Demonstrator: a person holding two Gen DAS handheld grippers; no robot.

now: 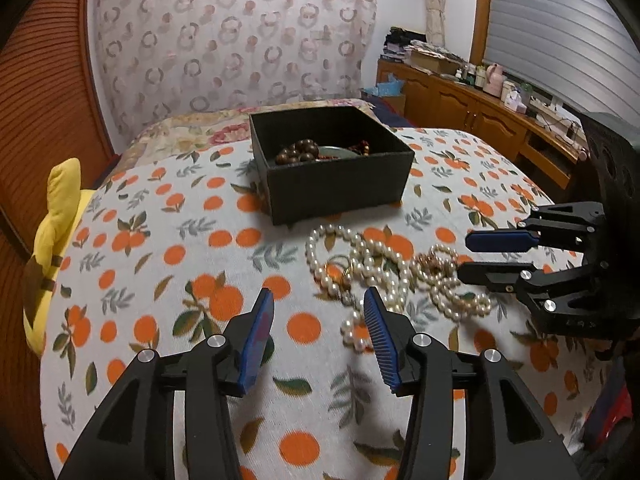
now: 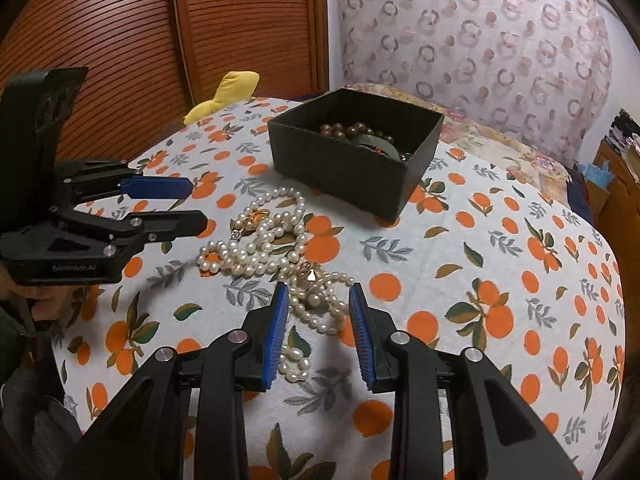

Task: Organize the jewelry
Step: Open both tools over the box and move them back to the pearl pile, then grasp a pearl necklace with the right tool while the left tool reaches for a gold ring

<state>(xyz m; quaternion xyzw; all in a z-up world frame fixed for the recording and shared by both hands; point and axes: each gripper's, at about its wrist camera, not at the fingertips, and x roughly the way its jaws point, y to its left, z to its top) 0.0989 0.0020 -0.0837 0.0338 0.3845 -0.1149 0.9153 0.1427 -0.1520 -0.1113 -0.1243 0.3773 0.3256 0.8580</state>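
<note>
Pearls lie in a tangled heap on an orange-print bedspread, just in front of an open black box that already holds dark wooden beads and what looks like a green bangle. A person works two hand-held grippers over the pile: the left gripper hangs near the strands' left edge, its blue-padded fingers spread with only cloth and a loose loop of pearls showing beyond them, while the right gripper comes in from the other side, its fingers parted and straddling the nearest pearl loops without pressing on them. Neither tool holds anything. A gold-coloured ring or clasp sits among the strands. The step in hand appears to be the reach for the next piece to go into the box. The next move would call for lowering one pair of pads around a single strand and closing gently, since the necklaces look knotted together and a pull on one could drag the rest; the second gripper may need to pin or tease the heap apart
</note>
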